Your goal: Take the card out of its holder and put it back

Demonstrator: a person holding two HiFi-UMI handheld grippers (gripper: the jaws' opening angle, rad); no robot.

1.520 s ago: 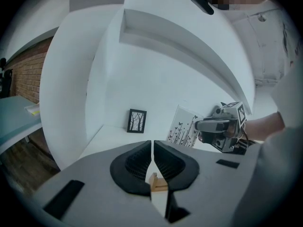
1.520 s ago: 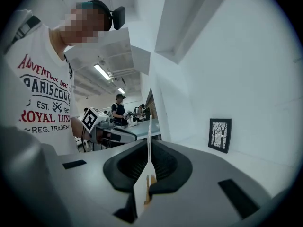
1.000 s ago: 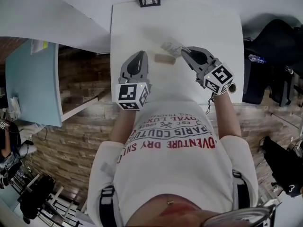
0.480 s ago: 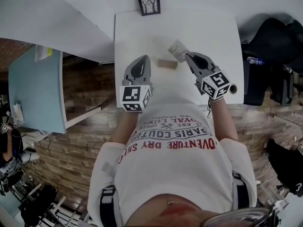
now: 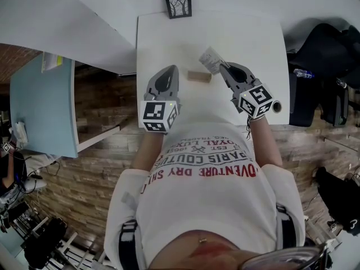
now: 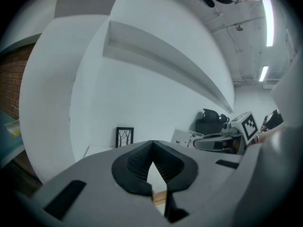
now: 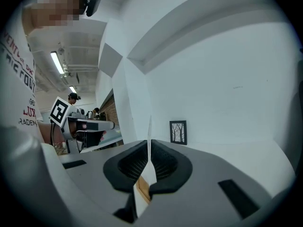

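A small wooden card holder (image 5: 199, 76) lies on the white table (image 5: 247, 38), between my two grippers. My right gripper (image 5: 221, 66) is shut on a white card (image 5: 211, 59) and holds it in the air, just right of and beyond the holder. In the right gripper view the card (image 7: 149, 136) stands edge-on between the pads, with the holder (image 7: 141, 191) showing below. My left gripper (image 5: 171, 68) hovers left of the holder, jaws closed with nothing in them. In the left gripper view, its tips (image 6: 151, 144) meet and the card (image 6: 182, 137) shows at the right.
A small black picture frame (image 5: 178, 6) stands at the table's far edge. A black bag (image 5: 323, 49) sits to the right of the table. A pale blue desk (image 5: 42, 103) is on the left, over a brick-pattern floor.
Compared with a second ago, the right gripper has carried the card slightly right of the holder and the head view has shifted. Nothing has visibly moved in the last half second.
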